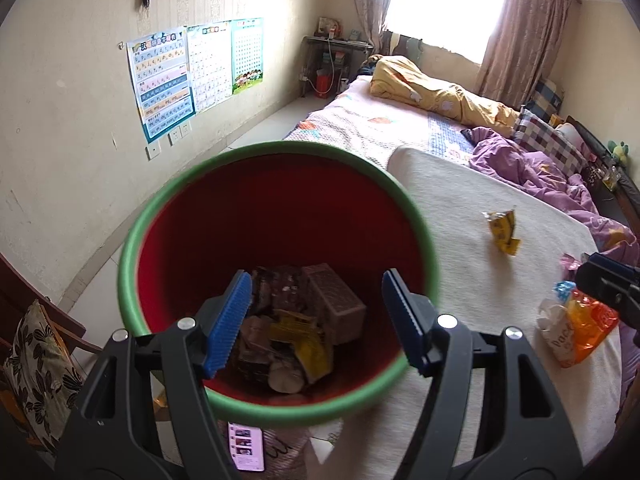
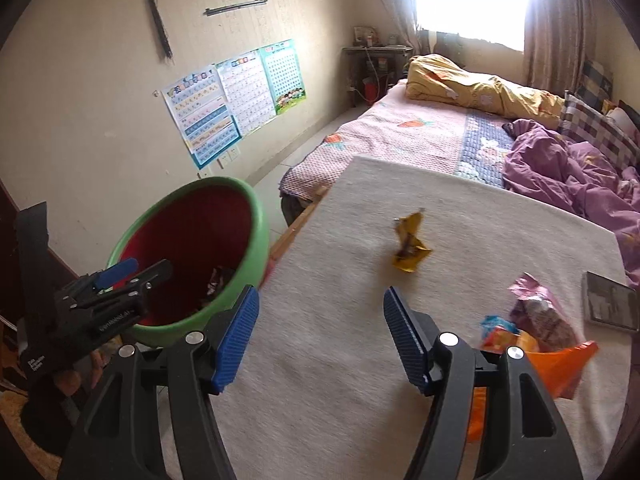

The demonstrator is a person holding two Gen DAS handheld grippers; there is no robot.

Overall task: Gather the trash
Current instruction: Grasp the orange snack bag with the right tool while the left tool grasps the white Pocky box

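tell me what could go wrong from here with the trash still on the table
1. The bin sits off the table edge, so a wrapper released early could fall to the floor.
2. The orange bag overlaps the purple bag; the open right claw might snag both.
3. The yellow wrapper is crumpled and may slip.

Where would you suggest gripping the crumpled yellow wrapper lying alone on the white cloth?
Grip the yellow wrapper across its raised, pinched upper part, coming from above with the open right gripper. It lies crumpled with folds standing up, and clear cloth surrounds it.
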